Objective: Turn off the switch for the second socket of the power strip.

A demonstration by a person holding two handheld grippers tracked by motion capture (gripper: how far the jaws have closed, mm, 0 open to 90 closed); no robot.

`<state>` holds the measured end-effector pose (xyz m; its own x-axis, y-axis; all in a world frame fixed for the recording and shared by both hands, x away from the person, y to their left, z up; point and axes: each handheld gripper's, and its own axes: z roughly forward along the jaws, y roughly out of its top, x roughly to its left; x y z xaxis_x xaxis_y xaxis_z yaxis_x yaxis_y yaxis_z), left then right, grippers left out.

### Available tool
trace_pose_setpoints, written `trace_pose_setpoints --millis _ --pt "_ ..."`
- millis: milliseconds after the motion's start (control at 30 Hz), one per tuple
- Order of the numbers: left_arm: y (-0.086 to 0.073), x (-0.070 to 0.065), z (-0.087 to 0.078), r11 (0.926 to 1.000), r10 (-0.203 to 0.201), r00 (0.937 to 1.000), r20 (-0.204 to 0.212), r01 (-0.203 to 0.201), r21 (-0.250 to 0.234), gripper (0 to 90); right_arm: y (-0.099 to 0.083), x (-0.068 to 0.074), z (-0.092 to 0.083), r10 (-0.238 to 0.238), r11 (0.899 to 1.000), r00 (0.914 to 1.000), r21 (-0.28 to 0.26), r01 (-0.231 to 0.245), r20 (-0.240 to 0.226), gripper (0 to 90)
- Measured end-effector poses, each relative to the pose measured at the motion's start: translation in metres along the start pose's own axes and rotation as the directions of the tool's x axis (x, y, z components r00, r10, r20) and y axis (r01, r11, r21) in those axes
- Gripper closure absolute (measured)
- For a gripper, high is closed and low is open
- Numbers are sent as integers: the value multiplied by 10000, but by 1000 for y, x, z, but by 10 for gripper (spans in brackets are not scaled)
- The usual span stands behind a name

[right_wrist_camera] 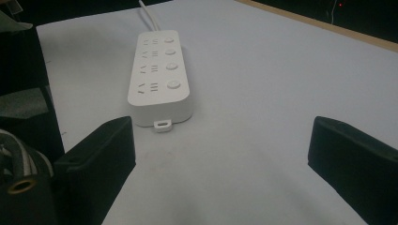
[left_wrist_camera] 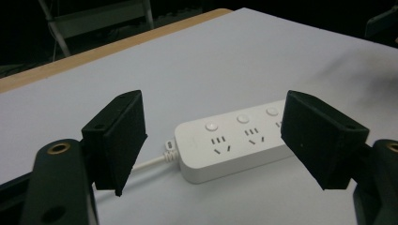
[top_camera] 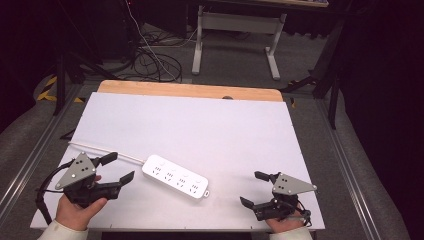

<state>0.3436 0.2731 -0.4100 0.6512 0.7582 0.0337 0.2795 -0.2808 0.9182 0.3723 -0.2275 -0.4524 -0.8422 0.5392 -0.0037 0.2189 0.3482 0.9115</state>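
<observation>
White power strip on the tabletop, with one open claw at each end of it.

The power strip (top_camera: 175,180) is laid flat on the white tabletop (top_camera: 200,125), in the near half of it, and its white cable (top_camera: 107,151) is led away from its left end toward the left edge of the tabletop. The left claw (top_camera: 120,169) is held just beside the cable end of the power strip; its jaws are spread wide, nothing is clamped between them, and the strip is not touched by them. The right claw (top_camera: 254,188) is held well apart from the other end of the power strip, near the front edge of the tabletop; its jaws are also spread wide and nothing is gripped. Four sockets with round buttons are seen on top of the power strip.
</observation>
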Motion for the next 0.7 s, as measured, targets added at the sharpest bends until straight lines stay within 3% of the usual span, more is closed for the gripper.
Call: trace_pose_setpoints --millis 367,700 --pt "-23 3 -9 9999 131 9991 -393 -131 6 195 0 0 0 -16 10000 10000 -8 16 9 72" --pt "-41 4 -14 9995 128 9994 -327 -118 298 195 0 1 0 -26 10000 10000 3 26 -5 71"
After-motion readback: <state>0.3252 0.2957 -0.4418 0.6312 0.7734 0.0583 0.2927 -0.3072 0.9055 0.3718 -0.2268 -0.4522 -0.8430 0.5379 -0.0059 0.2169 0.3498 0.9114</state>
